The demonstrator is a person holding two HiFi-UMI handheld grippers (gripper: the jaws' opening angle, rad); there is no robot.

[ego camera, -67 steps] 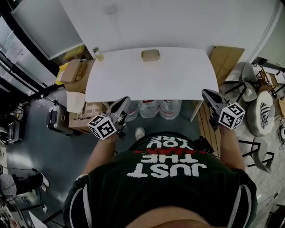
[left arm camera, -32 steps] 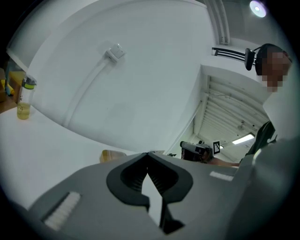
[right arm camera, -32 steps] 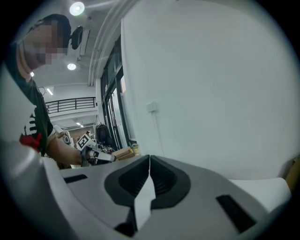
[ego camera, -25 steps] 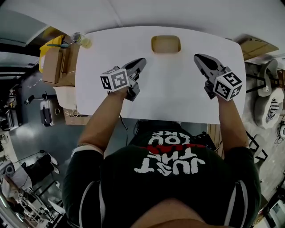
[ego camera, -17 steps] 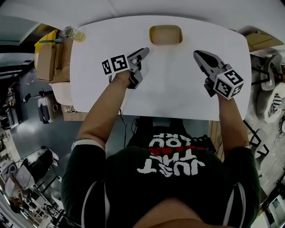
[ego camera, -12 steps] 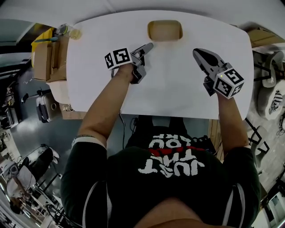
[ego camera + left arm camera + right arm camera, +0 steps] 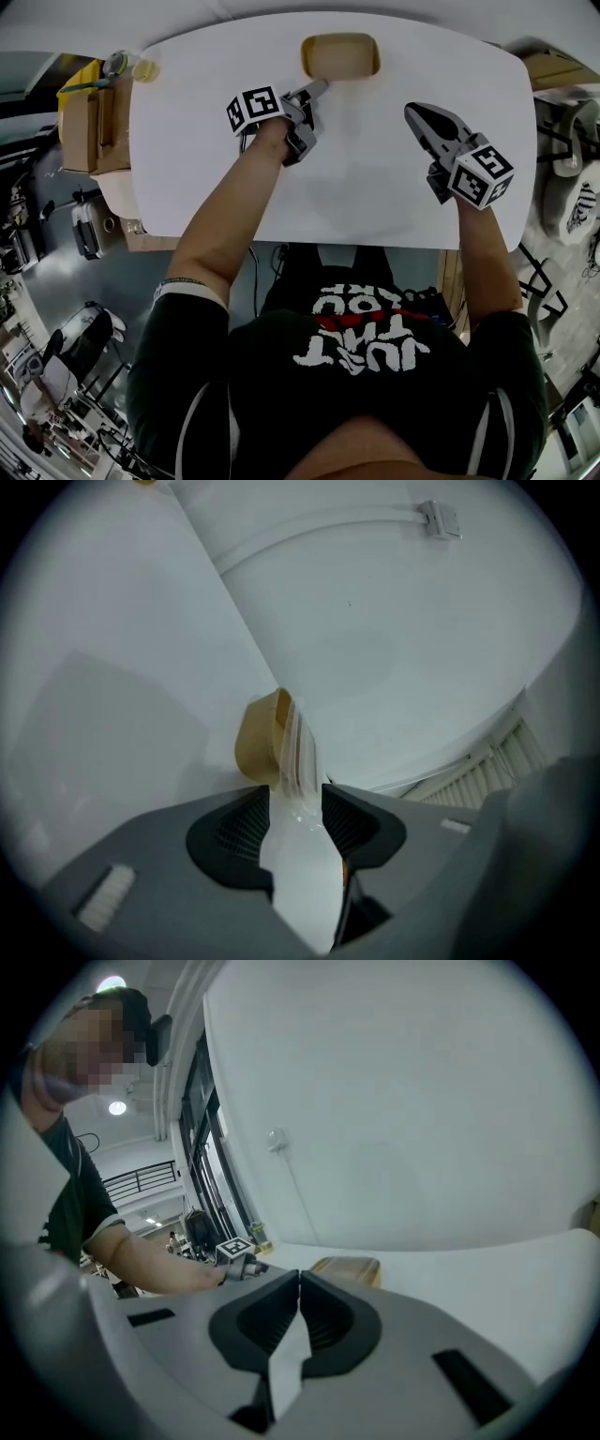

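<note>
Two tongs were over the white tabletop (image 7: pixel 375 187). The left tongs (image 7: pixel 317 89) pointed at the near left corner of a tan dish (image 7: pixel 339 54), which sat at the far edge of the tabletop, about midway along it. In the left gripper view its jaws stood moderately apart, with the dish right at their mouth. A clear ribbed plastic edge (image 7: pixel 298 747) on the dish ran into the gap between them, though I could not tell whether the pads touched it. The right tongs (image 7: pixel 412 112) hung over bare tabletop, well apart from the dish on its right, jaws pressed together on nothing. A bottle (image 7: pixel 122 64) of yellowish liquid lay at the far left corner, and cardboard boxes (image 7: pixel 80 122) stood beside the tabletop's left edge.
</note>
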